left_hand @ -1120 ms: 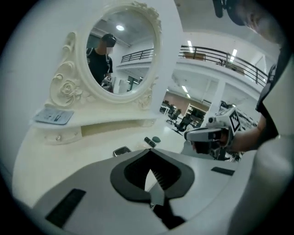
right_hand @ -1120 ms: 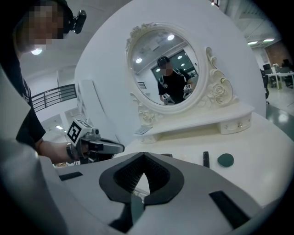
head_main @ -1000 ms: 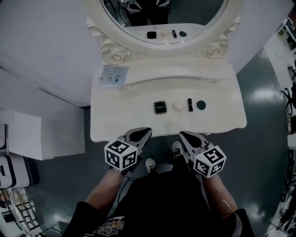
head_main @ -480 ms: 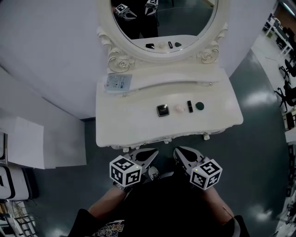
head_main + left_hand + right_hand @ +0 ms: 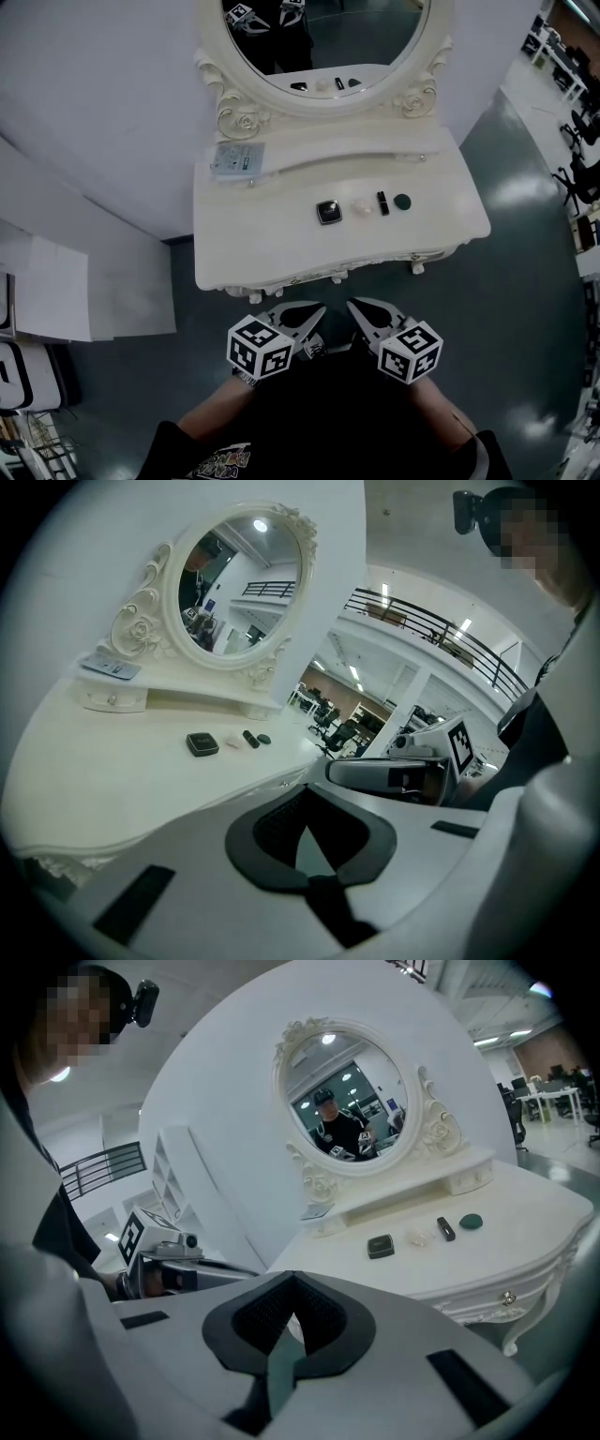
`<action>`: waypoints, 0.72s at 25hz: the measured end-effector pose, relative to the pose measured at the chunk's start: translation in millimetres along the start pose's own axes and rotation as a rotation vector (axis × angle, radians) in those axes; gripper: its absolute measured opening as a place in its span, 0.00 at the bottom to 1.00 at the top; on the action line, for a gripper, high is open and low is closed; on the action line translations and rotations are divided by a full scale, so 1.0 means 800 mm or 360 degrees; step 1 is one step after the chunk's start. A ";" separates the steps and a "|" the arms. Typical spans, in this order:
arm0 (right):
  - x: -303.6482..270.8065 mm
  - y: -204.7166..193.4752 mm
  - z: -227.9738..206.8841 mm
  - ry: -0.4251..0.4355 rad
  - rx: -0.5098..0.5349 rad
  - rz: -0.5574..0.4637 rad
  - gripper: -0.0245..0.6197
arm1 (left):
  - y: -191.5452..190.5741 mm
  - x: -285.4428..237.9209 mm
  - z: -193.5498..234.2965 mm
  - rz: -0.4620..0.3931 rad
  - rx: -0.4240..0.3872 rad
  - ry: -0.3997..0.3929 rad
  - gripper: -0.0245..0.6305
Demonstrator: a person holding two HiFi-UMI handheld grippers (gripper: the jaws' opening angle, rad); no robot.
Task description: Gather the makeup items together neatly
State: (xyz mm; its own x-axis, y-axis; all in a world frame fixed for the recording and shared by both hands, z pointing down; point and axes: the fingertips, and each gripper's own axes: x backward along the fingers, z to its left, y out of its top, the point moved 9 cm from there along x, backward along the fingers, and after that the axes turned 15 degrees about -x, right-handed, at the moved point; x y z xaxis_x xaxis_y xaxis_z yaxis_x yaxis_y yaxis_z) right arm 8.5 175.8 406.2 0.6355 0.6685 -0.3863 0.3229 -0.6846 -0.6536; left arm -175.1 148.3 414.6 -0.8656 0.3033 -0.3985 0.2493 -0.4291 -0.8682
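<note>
Jaws pressed together, empty, on left gripper (image 5: 312, 312) and right gripper (image 5: 355, 307); you've backed off the table's (image 5: 246, 246) front edge, 4 makeup items (image 5: 327, 212) aligned: probably finished.

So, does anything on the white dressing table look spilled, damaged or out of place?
Nothing stands out. The black compact, pale item, black tube and green disc lie in one tidy row; nothing is spilled.

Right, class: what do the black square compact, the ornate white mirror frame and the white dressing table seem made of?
Black square compact: likely glossy hard plastic; its lid shows a pale glint. Ornate white mirror frame: painted carved wood or moulded resin, given raised roses and scrolls; can't tell which. White dressing table: smooth painted wood or board, soft satin sheen.
</note>
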 end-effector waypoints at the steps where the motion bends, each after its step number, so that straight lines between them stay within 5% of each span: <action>1: 0.001 0.000 0.001 0.0002 0.0008 0.0000 0.08 | 0.001 0.000 -0.001 -0.0004 -0.0006 0.0002 0.05; 18: 0.020 -0.011 0.000 -0.0038 0.0002 -0.0025 0.08 | -0.001 -0.008 -0.010 -0.0015 0.0017 -0.0062 0.05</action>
State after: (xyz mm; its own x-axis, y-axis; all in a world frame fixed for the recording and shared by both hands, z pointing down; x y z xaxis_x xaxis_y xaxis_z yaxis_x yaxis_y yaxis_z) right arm 15.5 192.6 405.6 0.6136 0.6857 -0.3915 0.3316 -0.6738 -0.6604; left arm -166.3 153.6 415.6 -0.8843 0.2737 -0.3783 0.2369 -0.4353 -0.8686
